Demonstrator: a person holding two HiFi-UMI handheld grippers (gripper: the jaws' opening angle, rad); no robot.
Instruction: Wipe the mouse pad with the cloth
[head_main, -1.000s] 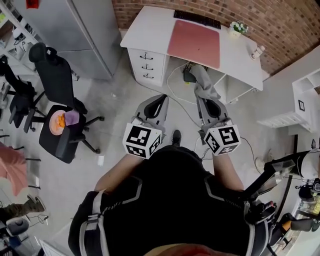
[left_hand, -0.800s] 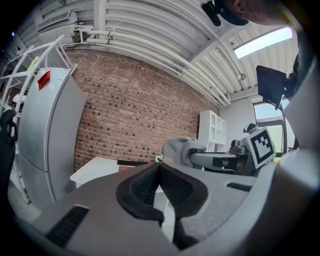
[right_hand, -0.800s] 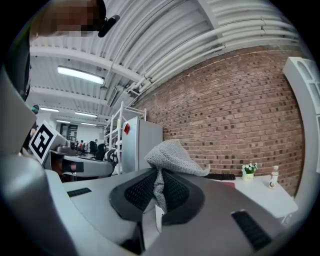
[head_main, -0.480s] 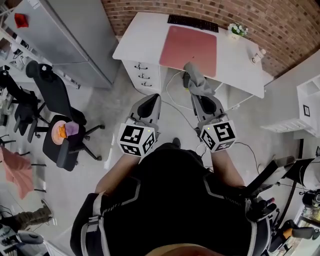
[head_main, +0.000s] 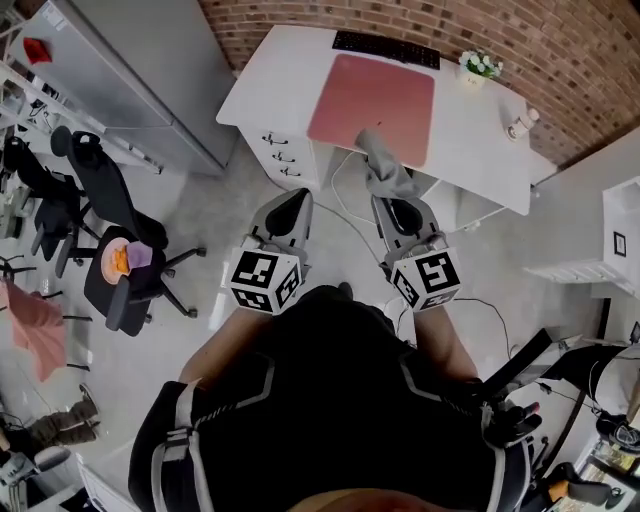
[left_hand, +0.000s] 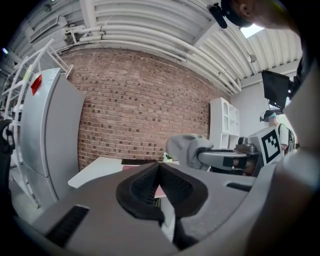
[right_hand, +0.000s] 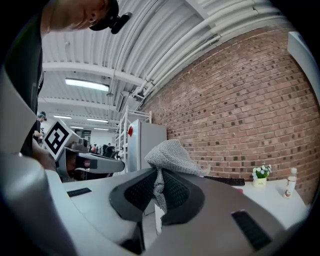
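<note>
Head view: white desk (head_main: 480, 120) sits nearer than a second ago; the person has moved up to it. Pink mouse pad (head_main: 372, 95) lies flat on the desk, just in front of the black keyboard (head_main: 385, 47). Right gripper (head_main: 398, 203) is clamped on the grey cloth (head_main: 385, 170), whose tip now overlaps the pad's near edge; contact unclear. Left gripper (head_main: 293, 198) is held beside it, jaws pressed together, nothing between.

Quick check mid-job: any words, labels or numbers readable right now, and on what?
No text is readable in any view.
On the left gripper and right gripper: square marker patterns only, no letters.
On the keyboard: keys too small.
On the bottle: label too small.
On the grey cabinet: red tag, blurred.
</note>
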